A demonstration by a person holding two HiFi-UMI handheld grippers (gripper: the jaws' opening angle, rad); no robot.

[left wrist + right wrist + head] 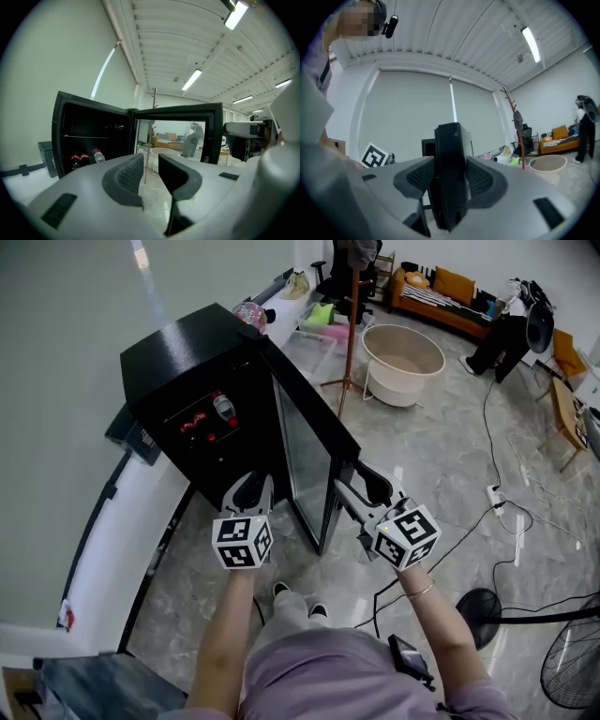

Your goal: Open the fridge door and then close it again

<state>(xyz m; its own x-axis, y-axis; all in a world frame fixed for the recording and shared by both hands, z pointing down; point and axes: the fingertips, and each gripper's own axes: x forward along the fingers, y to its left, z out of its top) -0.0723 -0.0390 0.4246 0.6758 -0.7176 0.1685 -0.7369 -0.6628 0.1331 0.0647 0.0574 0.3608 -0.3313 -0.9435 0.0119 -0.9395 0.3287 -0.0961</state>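
A small black fridge (187,362) stands open against the left wall, with red cans and a bottle (223,407) on its floor. Its glass door (305,451) swings out toward me. My right gripper (361,486) is shut on the door's free edge; in the right gripper view that black edge (450,140) stands upright between the ribbed pads (423,177) of the right gripper (450,180). My left gripper (251,491) hovers before the open compartment. Its jaws stand a narrow gap apart with nothing between them. The left gripper (150,168) view shows the interior (89,136) and the door frame (178,112).
A white tub (403,362) and a wooden coat stand (352,324) stand behind the door. Cables (497,502) trail over the marble floor at the right, near a floor fan (572,662). An orange sofa (441,292) lines the far wall.
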